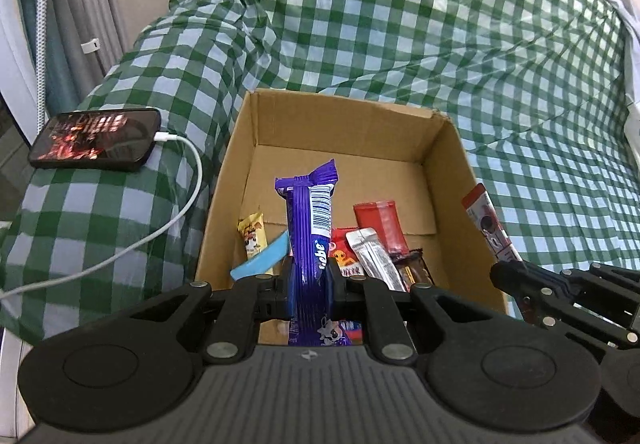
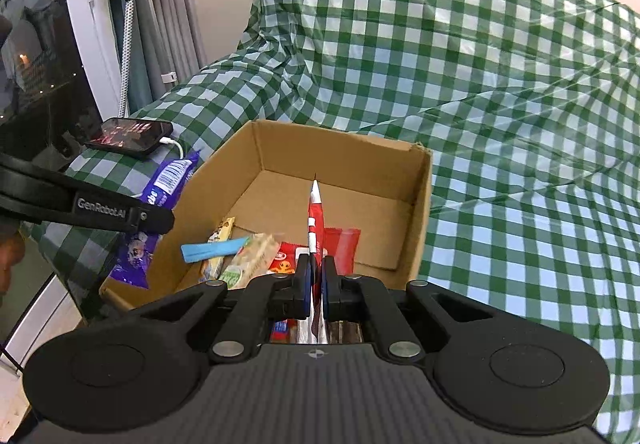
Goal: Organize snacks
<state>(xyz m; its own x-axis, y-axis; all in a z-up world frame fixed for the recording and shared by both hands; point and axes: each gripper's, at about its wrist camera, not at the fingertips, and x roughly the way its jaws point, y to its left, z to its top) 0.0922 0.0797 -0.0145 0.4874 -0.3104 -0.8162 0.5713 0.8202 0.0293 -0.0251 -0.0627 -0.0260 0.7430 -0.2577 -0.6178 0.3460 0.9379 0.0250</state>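
My left gripper (image 1: pixel 310 274) is shut on a purple snack bar (image 1: pixel 310 228), which stands upright over the near left part of an open cardboard box (image 1: pixel 340 112). My right gripper (image 2: pixel 316 276) is shut on a thin red and white snack packet (image 2: pixel 315 220), seen edge-on above the box (image 2: pixel 340 148). In the left wrist view the right gripper (image 1: pixel 507 273) holds that packet (image 1: pixel 486 224) at the box's right wall. In the right wrist view the left gripper (image 2: pixel 158 218) and the purple bar (image 2: pixel 170 178) are at the box's left wall. Several snacks lie inside.
A green checked cloth (image 1: pixel 440 44) covers the soft surface under the box. A phone (image 1: pixel 96 140) on a white charging cable (image 1: pixel 188 196) lies left of the box. Curtains (image 2: pixel 168 4) and a dark window stand at the far left. The box's far half shows bare cardboard.
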